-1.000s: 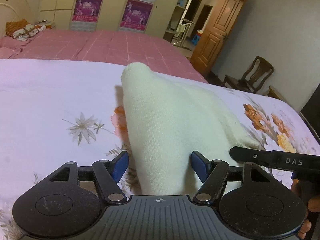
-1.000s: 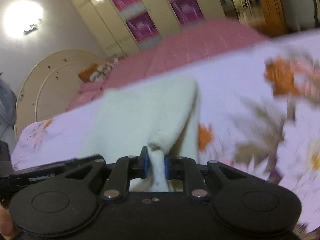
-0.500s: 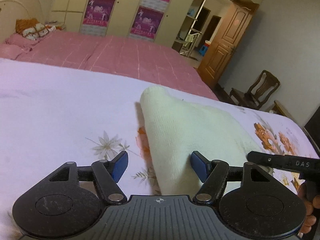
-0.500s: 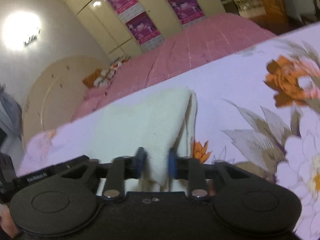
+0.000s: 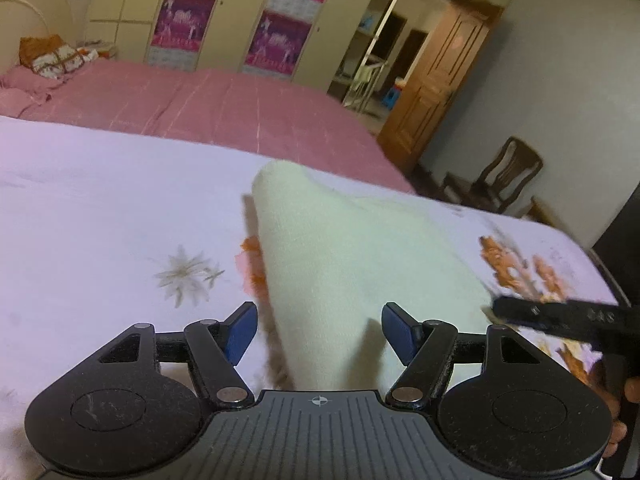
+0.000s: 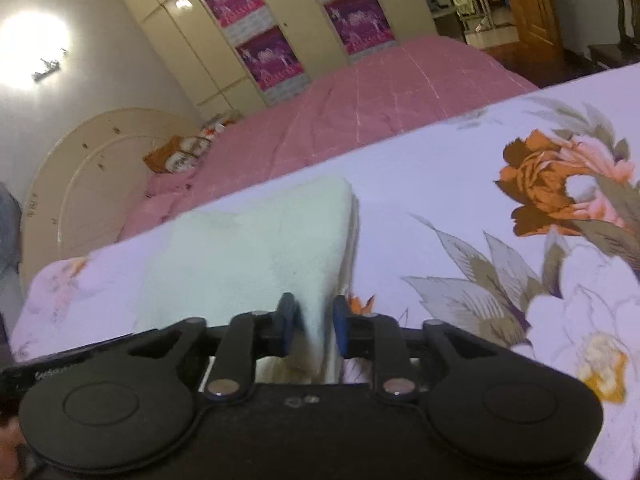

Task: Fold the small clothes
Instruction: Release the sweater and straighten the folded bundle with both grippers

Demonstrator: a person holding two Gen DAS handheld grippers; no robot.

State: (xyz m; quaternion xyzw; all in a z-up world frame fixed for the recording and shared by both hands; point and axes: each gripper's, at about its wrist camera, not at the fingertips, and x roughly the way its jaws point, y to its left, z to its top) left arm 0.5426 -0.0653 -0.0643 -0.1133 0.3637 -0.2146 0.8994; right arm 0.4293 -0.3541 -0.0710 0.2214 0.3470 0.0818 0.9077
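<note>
**Release after the fold**

Cream knit garment (image 6: 256, 248) lies folded on the floral bedsheet (image 6: 460, 200). My right gripper (image 6: 312, 330) is opening, fabric loose between its pads; my left gripper (image 5: 318, 334) stands apart around the near edge. Next I'd back both off cleanly.

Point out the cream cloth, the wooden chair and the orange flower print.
cream cloth (image 5: 360, 256), left wrist view, middle of its top.
wooden chair (image 5: 508, 176), left wrist view, backrest.
orange flower print (image 6: 540, 184), right wrist view, petals.

Cream knit garment (image 5: 360, 264) I'm folding, lying doubled over on my floral bedsheet (image 5: 100, 220), near corner lifting slightly.
</note>
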